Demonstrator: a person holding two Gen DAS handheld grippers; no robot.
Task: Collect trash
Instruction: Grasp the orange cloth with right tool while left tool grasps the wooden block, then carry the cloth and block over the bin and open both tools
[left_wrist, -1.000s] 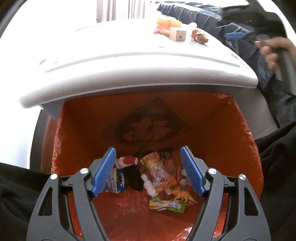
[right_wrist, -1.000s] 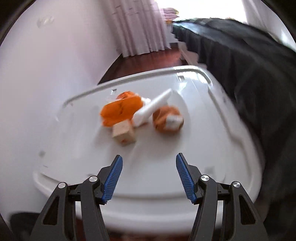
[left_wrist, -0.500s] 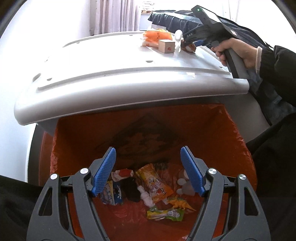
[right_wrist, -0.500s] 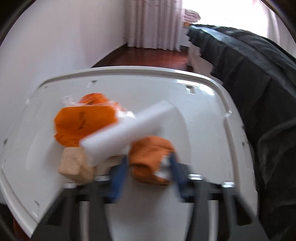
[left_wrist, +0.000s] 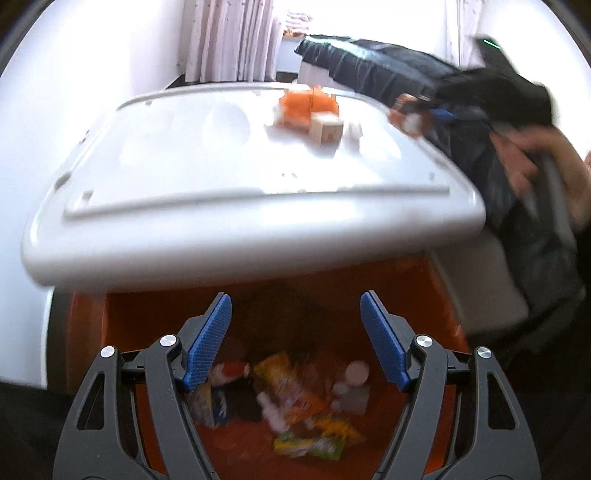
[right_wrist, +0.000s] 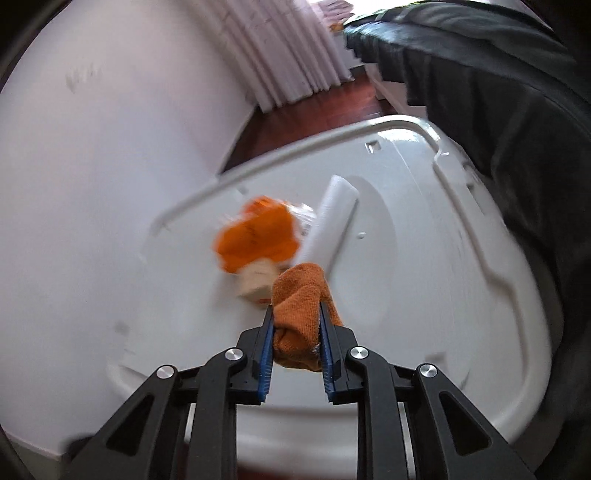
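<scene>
Cloth is what the right gripper has clamped between its blue pads: a small orange cloth wad, bunched and fuzzy, held just above the white table near its right side. It looks light and soft, so it should squash under the pads rather than slip, though a loose fold hanging past the fingers could snag or drag; the grip sits on the thick middle of the bundle, which seems the safest place, since an edge would likely pull free. In the left wrist view the same wad shows as a blurred orange lump at the table's far right edge. Left gripper hovers with its jaws wide apart and nothing between them, over the orange-lined bin that sits below the table's near edge and holds wrappers and scraps. Still on the table are an orange packet, a small wooden block touching it, and a white tube lying beside both. The block lies close behind the held wad, so carrying the wad off low might nudge it. A dark jacket or cover is draped along the right, close to the path toward the bin.
</scene>
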